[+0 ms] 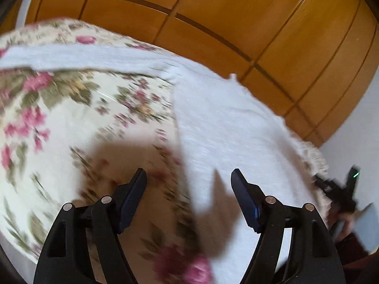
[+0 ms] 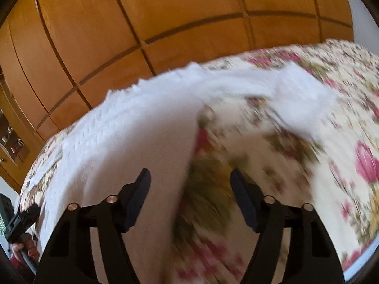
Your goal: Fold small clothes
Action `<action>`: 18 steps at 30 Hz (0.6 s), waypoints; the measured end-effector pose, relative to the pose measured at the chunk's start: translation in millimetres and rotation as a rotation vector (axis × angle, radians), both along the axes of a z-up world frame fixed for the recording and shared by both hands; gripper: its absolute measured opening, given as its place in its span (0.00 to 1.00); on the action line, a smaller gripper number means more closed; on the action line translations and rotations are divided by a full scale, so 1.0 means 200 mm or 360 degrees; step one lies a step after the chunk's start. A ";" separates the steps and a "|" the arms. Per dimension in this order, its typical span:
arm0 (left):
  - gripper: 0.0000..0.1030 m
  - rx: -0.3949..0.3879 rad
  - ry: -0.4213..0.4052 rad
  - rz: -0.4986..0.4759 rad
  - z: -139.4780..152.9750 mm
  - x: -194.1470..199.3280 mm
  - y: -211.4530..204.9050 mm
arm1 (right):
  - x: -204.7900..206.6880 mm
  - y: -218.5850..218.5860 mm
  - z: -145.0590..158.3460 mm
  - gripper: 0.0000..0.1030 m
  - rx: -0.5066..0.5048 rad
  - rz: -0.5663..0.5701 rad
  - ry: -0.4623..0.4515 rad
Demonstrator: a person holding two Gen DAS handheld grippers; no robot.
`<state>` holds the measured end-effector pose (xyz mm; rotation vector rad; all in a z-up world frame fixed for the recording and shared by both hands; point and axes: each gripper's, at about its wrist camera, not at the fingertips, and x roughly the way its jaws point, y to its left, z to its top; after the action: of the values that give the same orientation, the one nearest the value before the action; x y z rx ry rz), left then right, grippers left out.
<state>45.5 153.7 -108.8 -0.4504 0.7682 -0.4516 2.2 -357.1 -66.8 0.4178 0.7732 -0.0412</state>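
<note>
A bed with a floral bedspread stands before wooden wardrobe doors. A white garment lies spread, blurred. Left tongs and right tongs both gape wide, empty.

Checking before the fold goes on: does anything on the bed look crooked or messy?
The white garment lies askew on the floral bedspread, one edge trailing off in a long band. Both views are blurred; nothing looks spilled or damaged.
</note>
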 end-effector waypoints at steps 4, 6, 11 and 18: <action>0.70 -0.0161 0.0045 -0.0077 -0.04 -0.04 -0.02 | -0.13 0.00 -0.07 0.45 0.0169 0.0100 0.0052; 0.67 -0.0234 0.0080 -0.0127 -0.06 -0.06 -0.03 | -0.17 0.04 -0.08 0.43 0.0261 0.0182 0.0051; 0.61 -0.0281 0.0129 -0.0254 -0.09 -0.11 -0.14 | -0.20 0.15 -0.11 0.43 0.0340 0.0287 0.0032; 0.09 -0.0168 0.0227 -0.0299 -0.09 -0.10 -0.17 | -0.17 0.26 -0.12 0.25 0.0382 0.0438 0.0125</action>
<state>26.3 118.9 -127.2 -0.5152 0.9317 -0.6427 -32.5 -306.0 -90.2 0.5356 0.9112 0.2964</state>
